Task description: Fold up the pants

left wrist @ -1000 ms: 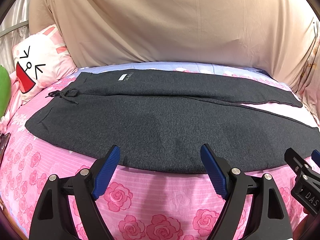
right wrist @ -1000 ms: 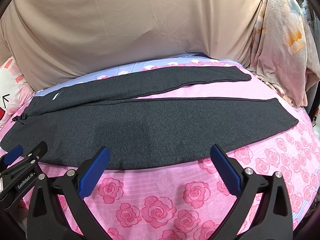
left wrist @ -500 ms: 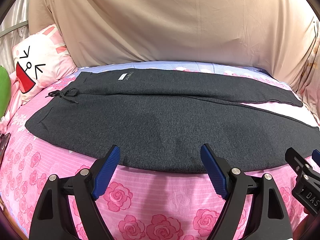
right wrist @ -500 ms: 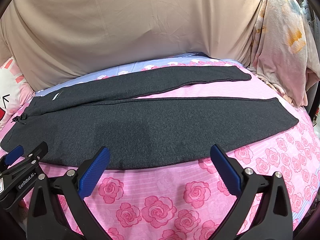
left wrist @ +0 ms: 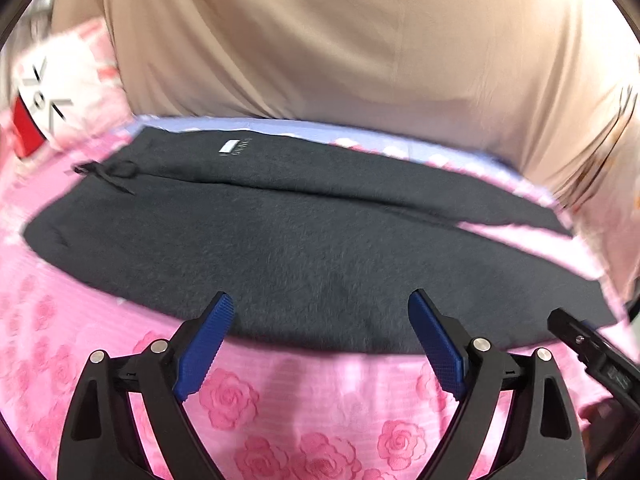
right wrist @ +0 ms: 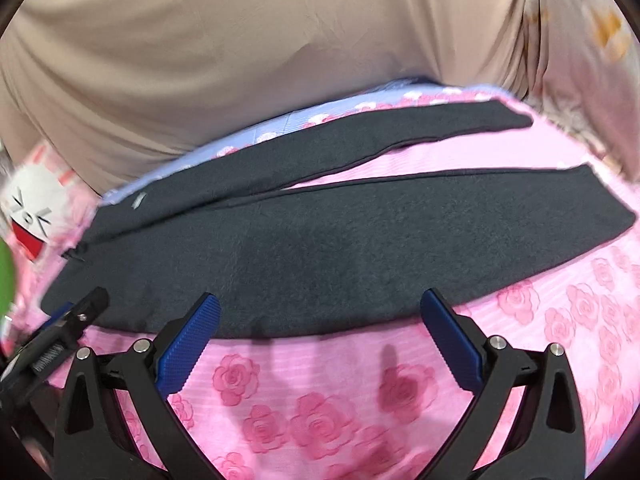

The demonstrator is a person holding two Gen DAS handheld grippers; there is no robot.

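Dark grey pants (left wrist: pixel 304 248) lie flat on a pink rose bedsheet (left wrist: pixel 280 392), waistband and drawstring (left wrist: pixel 108 172) to the left, two legs stretching right (right wrist: pixel 440 224). My left gripper (left wrist: pixel 320 320) is open and empty, hovering over the near edge of the near leg. My right gripper (right wrist: pixel 320 320) is open and empty, over the same near edge further right. Each gripper shows at the edge of the other's view: the right one in the left wrist view (left wrist: pixel 588 344), the left one in the right wrist view (right wrist: pixel 60 332).
A beige draped cloth (left wrist: pixel 340 40) rises behind the bed. A white cartoon-face pillow (left wrist: pixel 44 96) sits at the left. A floral blanket (right wrist: pixel 592 40) hangs at the right. A green object (right wrist: pixel 6 276) shows at the left edge.
Both grippers have moved forward and down toward the near edge of the pants; both views are motion-blurred now. The pants have not moved. Both grippers stay open.
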